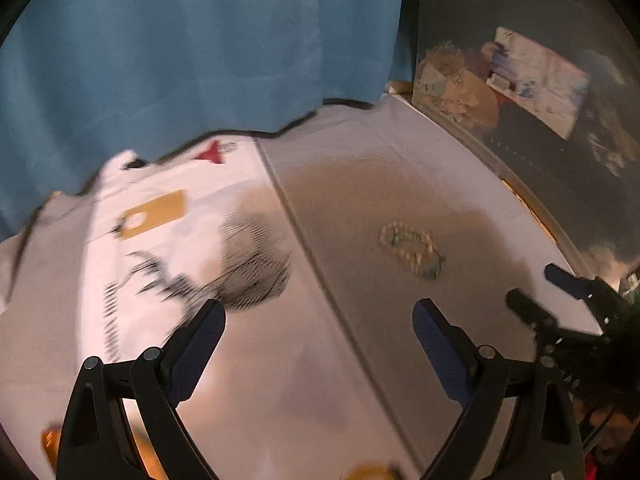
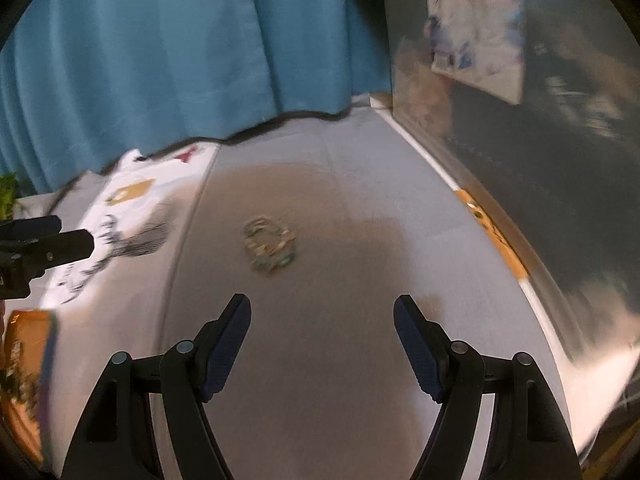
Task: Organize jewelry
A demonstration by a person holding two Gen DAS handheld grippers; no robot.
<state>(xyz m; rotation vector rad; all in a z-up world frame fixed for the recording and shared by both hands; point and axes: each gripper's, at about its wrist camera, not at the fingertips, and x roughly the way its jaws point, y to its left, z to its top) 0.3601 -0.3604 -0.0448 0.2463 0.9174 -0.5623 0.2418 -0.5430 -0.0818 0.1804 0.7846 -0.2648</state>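
Observation:
A small pile of beaded bracelets (image 1: 412,250) lies on the grey cloth of the table, pale and green beads in loops; it also shows in the right wrist view (image 2: 270,246). My left gripper (image 1: 320,344) is open and empty, above the cloth, short of the bracelets and to their left. My right gripper (image 2: 322,344) is open and empty, short of the bracelets and slightly right of them. The right gripper's tips show at the right edge of the left wrist view (image 1: 536,292). The left gripper shows at the left edge of the right wrist view (image 2: 40,246).
A white printed cloth or bag (image 1: 160,240) with a tan tag (image 1: 154,214) lies left of a fold line. A blue curtain (image 1: 180,48) hangs behind. A shiny metal wall (image 2: 540,160) borders the right. An orange box (image 2: 28,360) sits near left.

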